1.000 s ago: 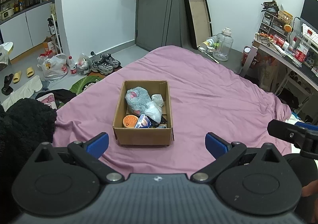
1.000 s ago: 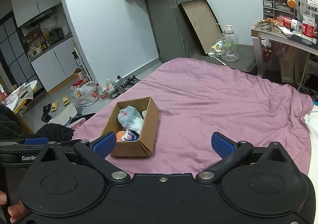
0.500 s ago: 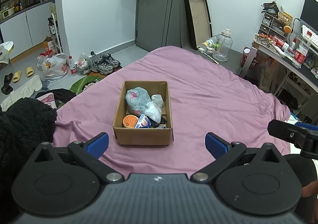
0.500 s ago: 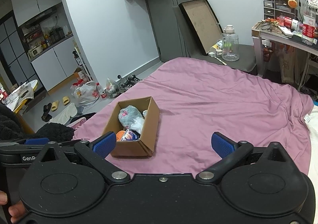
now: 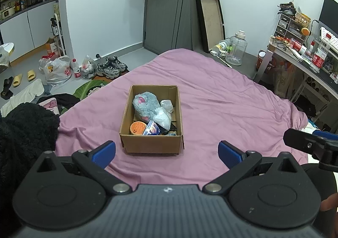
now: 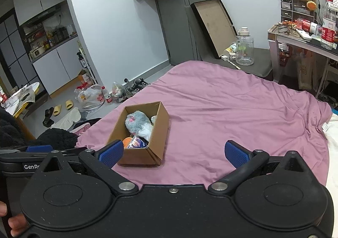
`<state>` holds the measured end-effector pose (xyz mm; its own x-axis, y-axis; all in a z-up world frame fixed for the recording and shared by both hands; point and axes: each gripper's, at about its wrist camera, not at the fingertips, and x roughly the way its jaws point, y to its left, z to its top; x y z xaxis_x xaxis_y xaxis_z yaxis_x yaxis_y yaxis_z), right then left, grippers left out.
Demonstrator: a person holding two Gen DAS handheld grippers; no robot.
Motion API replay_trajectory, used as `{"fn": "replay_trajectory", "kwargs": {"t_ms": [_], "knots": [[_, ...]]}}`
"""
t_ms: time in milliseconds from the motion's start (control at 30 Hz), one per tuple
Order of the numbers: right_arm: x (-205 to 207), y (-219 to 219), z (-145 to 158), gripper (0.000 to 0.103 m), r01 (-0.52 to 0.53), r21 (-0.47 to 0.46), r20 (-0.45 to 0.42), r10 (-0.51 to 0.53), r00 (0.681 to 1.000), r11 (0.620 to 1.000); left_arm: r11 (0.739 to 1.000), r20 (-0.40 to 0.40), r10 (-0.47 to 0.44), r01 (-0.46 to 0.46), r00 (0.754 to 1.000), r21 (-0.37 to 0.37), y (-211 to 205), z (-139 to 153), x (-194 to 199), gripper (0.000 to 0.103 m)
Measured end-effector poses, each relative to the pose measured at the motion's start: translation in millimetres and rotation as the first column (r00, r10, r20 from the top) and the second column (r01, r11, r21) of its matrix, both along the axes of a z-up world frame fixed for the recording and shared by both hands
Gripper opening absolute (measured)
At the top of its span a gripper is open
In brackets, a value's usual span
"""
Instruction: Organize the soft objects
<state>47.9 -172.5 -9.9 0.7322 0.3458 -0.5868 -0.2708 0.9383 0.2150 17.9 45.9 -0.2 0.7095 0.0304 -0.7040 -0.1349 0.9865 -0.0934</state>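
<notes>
An open cardboard box stands on the pink bedspread. In it lie a grey plush toy, a white soft bundle, an orange round toy and a blue packet. My left gripper is open and empty, just short of the box's near side. My right gripper is open and empty, with the box in front of its left finger. The grey plush shows there too.
A black fuzzy garment lies at the bed's left edge. Bags, shoes and slippers litter the floor to the left. A large clear jug and a cluttered desk stand to the right. The door is behind.
</notes>
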Motion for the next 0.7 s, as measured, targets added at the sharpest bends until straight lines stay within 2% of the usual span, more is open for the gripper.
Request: {"fn": "replay_trajectory", "kwargs": {"t_ms": [700], "knots": [[-0.2,3.2,-0.7,0.103,-0.004,-0.004,-0.007,0.004,1.0,1.0,1.0,-0.005,-0.001,0.001,1.0,-0.002,0.5,-1.6,0.3,0.102]]}}
